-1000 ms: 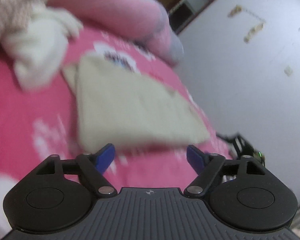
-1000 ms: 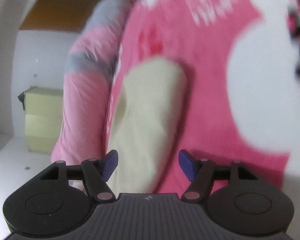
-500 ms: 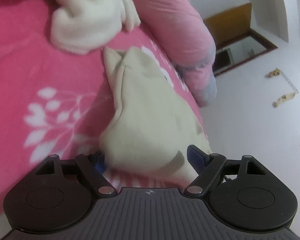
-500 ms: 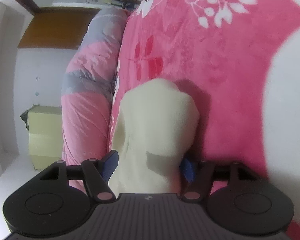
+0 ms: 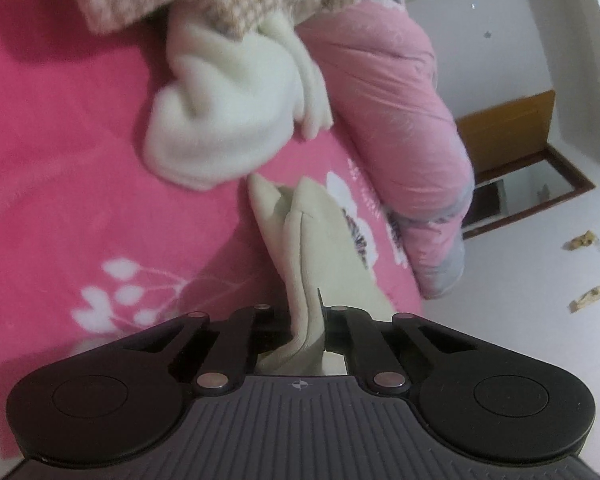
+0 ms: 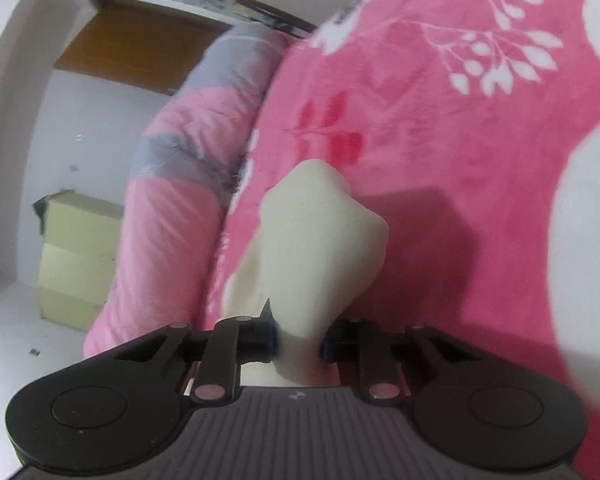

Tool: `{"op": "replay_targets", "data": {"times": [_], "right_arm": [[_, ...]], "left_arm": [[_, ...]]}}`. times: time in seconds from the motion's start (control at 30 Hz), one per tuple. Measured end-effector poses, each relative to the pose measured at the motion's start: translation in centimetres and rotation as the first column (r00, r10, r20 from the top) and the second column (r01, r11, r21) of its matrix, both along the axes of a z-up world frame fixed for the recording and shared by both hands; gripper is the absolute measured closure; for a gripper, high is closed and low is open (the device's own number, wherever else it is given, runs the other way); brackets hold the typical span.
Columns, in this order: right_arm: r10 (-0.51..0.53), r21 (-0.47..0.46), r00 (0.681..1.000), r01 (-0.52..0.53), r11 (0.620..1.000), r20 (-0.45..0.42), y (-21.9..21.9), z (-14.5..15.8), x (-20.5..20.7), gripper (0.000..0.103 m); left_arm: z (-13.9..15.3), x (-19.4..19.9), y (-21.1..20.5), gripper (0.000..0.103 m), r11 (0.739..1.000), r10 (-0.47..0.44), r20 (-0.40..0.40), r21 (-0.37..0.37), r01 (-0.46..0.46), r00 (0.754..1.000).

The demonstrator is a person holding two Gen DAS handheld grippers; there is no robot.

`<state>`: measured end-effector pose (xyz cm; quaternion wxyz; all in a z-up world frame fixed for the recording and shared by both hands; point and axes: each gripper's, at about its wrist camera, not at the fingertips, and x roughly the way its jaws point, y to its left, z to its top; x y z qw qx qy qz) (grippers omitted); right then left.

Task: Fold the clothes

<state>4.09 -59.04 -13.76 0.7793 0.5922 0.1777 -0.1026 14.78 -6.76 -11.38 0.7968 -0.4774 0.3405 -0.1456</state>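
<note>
Your left claw (image 5: pixel 306 328) is clamped fully on one edge of the beige garment (image 5: pixel 324 240). Your right claw (image 6: pixel 300 340) is closing, with bunched cloth of the beige garment (image 6: pixel 320 240) between its pads. The garment lies on the pink bed blanket (image 5: pixel 60 160), near a white fleece garment (image 5: pixel 228 112) and a rolled pink quilt (image 5: pixel 400 120).

My left wrist camera looks along the fingers of my left gripper (image 5: pixel 306 328), low and close over the pink blanket (image 5: pixel 72 160), with the rolled pink quilt (image 5: pixel 400 120) at two o'clock. My right wrist camera sits just as near behind my right gripper (image 6: pixel 300 340); there the quilt (image 6: pixel 172 200) lies at ten o'clock. Both views share the cream cloth (image 5: pixel 324 248) (image 6: pixel 320 248), blanket and quilt.
</note>
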Motion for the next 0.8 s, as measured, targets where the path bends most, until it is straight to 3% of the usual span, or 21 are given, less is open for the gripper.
{"op": "replay_targets", "data": {"times": [0.1,0.27,0.5,0.6,0.67,0.8], "right_arm": [[0.02,-0.022,1.0,-0.02,1.0,-0.002,2.1,1.2,-1.8,0.082],[0.07,0.025,0.997,-0.07,0.997,0.027,6.4,1.2,-5.9,0.082],[0.121,0.065,0.989,-0.127,0.99,0.084,12.5,0.1,-11.0,0.082],[0.137,0.015,0.988,-0.138,0.99,0.077,12.9,0.3,-12.0,0.082],[0.137,0.029,0.988,-0.14,0.99,0.07,12.6,0.5,-12.1,0.082],[0.146,-0.004,0.988,-0.146,0.989,0.055,12.0,0.9,-11.9,0.081]], "left_arm": [[1.0,-1.0,0.8,0.1,1.0,0.003,0.026,-0.014,-0.003,1.0],[2.5,-5.7,6.7,0.103,0.999,0.022,0.095,0.033,-0.025,0.995],[0.9,-12.0,13.3,0.103,0.996,0.076,0.065,0.031,-0.078,0.995],[0.4,-12.2,13.9,0.103,0.996,0.081,0.048,0.025,-0.083,0.996],[0.6,-11.9,13.8,0.103,0.996,0.081,0.053,0.02,-0.082,0.995],[0.8,-11.4,13.8,0.103,0.998,0.023,0.104,0.053,-0.029,0.994]]}}
